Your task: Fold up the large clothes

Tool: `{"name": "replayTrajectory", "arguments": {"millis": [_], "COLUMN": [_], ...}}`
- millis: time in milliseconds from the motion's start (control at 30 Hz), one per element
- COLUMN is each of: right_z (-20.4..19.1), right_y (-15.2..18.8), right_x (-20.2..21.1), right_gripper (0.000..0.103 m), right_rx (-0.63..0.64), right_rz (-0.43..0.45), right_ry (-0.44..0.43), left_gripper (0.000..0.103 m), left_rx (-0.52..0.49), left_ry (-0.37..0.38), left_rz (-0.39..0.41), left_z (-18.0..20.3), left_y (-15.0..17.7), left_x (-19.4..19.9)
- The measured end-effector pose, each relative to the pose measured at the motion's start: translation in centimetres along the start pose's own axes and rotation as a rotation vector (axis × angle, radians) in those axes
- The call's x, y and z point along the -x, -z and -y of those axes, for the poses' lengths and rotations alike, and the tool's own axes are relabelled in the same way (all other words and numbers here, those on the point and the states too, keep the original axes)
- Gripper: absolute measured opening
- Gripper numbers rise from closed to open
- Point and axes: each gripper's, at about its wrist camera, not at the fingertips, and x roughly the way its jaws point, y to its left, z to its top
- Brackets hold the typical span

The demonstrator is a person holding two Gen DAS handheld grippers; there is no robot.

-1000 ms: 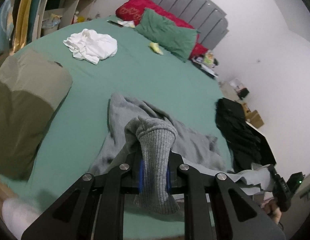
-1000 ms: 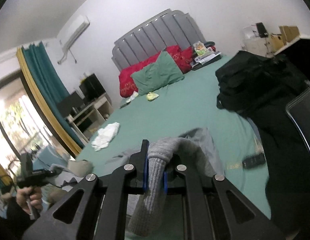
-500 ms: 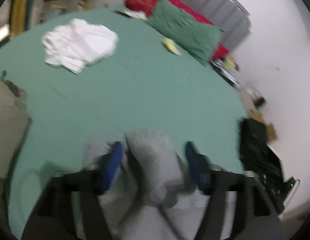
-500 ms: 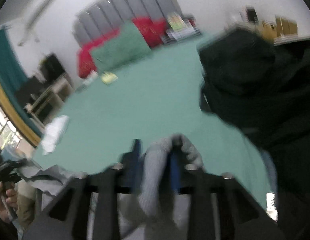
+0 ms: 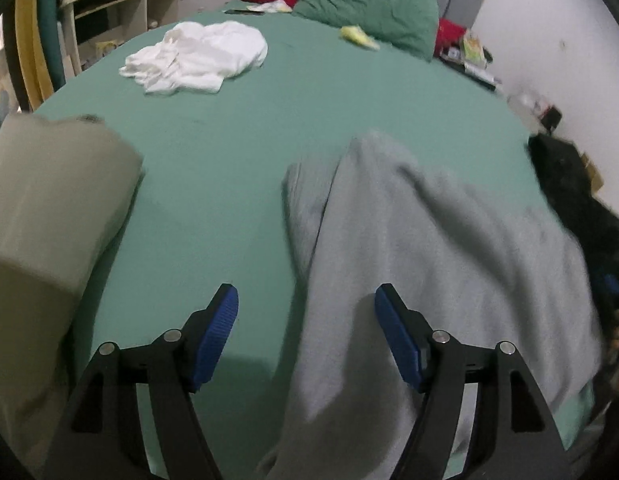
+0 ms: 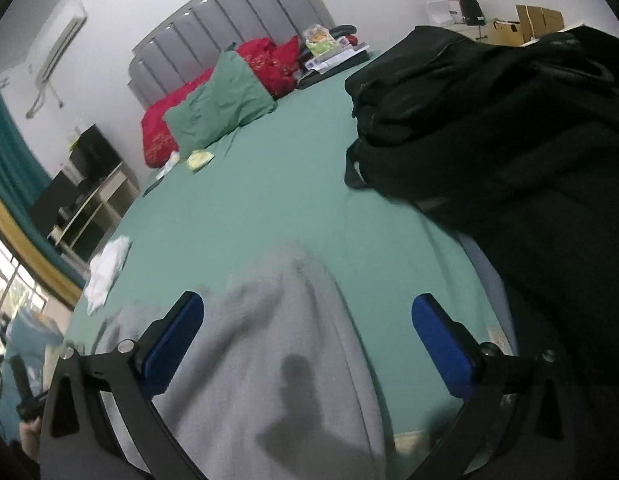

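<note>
Support: bed (image 5: pixel 237 168) under a green sheet, seen from the foot end in both wrist views.
Head end: grey padded headboard (image 6: pixel 229 12); red pillows (image 6: pixel 265 60) against it, green pillow (image 5: pixel 369 8) in front of them.
Near pillows: small yellow item (image 5: pixel 359 36) lying on the sheet, kind not discernible.
Far left of sheet: crumpled white garment (image 5: pixel 197 56), well apart from everything else.
Near left edge: folded beige-and-olive cloth (image 5: pixel 41 216).
Near centre: grey garment (image 5: pixel 429 248) spread flat on the sheet, blurred.
Right edge: black bag (image 6: pixel 489 120) resting on the sheet.
Far right corner: papers and packets (image 6: pixel 329 48), details too small.
</note>
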Motion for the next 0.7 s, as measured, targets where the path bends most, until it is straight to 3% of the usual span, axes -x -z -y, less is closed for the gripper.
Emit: {"name": "replayTrajectory", "arguments": {"millis": [100,200,267,300,333,367,467,567,700], "right_z": [0.1,0.9,1.7,1.9,1.8,1.4,0.7,1.7,0.8], "right_y": [3.3,7.1,9.3,10.2,10.7,11.5,12.6,12.7,12.4], "right_x": [2.3,3.9,4.1,3.9,3.5,3.1,1.7,2.7,6.2], "right_gripper": [0.103,0.102,0.101,0.098,0.088,0.068,0.028,0.024,0.021], "right_rx": [-0.012,-0.041,-0.107,-0.14,-0.151,-0.138,-0.129,-0.206,-0.188], "right_rz": [-0.012,-0.054,-0.083,-0.106,-0.122,-0.153,-0.191,-0.146,-0.074], "right_ry": [0.011,0.037,0.022,-0.001,-0.011,-0.016,-0.029,-0.086,-0.12], "left_gripper": [0.074,0.073,0.052,0.026,0.022,0.018,0.016,0.015,0.015], "left_rx": [-0.009,0.024,0.02,0.016,0.007,-0.012,-0.054,-0.015,0.029], "left_ry": [-0.014,0.036,0.088,0.129,0.134,0.116,0.083,0.106,0.137], "left_rz": [-0.064,-0.107,-0.093,-0.093,-0.084,-0.067,0.007,0.068,0.059], "left_z": [-0.5,-1.3,-1.4,-1.3,-1.1,-0.9,0.1,-0.2,-0.6], "left_y": [2.4,3.9,4.6,4.8,5.0,5.1,5.3,5.3,7.0], "left_x": [-0.6,-1.1,-0.8,-0.6,-0.4,0.1,2.6,6.1,8.9]}}
